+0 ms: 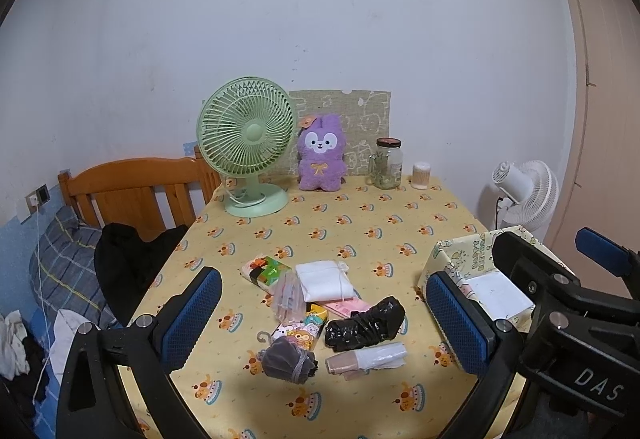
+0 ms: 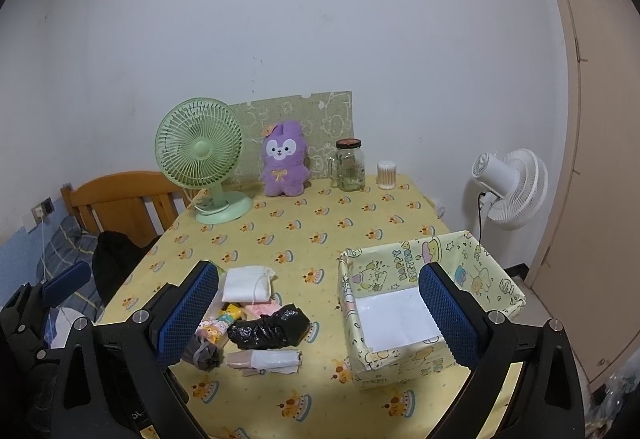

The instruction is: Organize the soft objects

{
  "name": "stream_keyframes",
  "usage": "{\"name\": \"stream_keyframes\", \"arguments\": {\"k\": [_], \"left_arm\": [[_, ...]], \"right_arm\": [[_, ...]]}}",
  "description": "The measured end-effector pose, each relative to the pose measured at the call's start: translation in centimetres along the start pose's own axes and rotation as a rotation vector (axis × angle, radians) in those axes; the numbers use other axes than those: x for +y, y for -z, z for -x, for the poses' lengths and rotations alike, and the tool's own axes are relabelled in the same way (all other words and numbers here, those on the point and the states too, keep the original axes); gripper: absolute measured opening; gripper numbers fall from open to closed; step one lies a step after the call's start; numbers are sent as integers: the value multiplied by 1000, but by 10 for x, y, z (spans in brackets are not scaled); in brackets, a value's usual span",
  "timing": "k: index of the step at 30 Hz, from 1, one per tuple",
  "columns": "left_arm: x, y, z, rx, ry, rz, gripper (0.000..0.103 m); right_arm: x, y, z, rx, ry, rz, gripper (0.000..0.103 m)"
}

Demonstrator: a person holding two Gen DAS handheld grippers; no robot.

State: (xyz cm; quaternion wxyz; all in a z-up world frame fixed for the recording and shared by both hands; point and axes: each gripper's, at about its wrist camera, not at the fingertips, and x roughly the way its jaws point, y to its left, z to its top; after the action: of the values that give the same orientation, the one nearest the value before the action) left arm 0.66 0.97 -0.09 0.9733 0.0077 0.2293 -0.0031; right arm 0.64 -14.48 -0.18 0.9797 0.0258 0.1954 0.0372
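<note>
Nothing is picked yet: with your left gripper point(image 1: 322, 323) and right gripper point(image 2: 316, 315) both spread and empty, reach first for the black bag point(image 1: 365, 323) at lower centre, left of the box point(image 2: 432, 303).

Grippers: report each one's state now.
Left gripper: open, holding nothing.
Right gripper: open, holding nothing.

Both grippers are hovering side by side above the surface point(image 1: 360, 223), the left gripper point(image 1: 324, 319) and right gripper point(image 2: 320, 315) each spreading its blue-padded fingers wide, gripping nothing.
</note>
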Motion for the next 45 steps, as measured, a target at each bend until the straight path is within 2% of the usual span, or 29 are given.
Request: {"name": "stream_keyframes", "arguments": {"k": [12, 18, 25, 33, 45], "left_arm": [[-5, 3, -5, -1, 7, -13, 101], [-4, 7, -13, 15, 24, -9, 96], [-1, 14, -25, 35, 16, -3, 96], [6, 23, -41, 68, -1, 8, 94], [24, 48, -72, 168, -3, 24, 91]], "right_arm": [[3, 1, -6, 14, 10, 5, 101], [7, 5, -13, 27, 13, 4, 101], [12, 11, -27, 49, 5, 9, 101], [20, 20, -45, 77, -18, 8, 100], [42, 44, -82, 165, -40, 16, 94]]}}
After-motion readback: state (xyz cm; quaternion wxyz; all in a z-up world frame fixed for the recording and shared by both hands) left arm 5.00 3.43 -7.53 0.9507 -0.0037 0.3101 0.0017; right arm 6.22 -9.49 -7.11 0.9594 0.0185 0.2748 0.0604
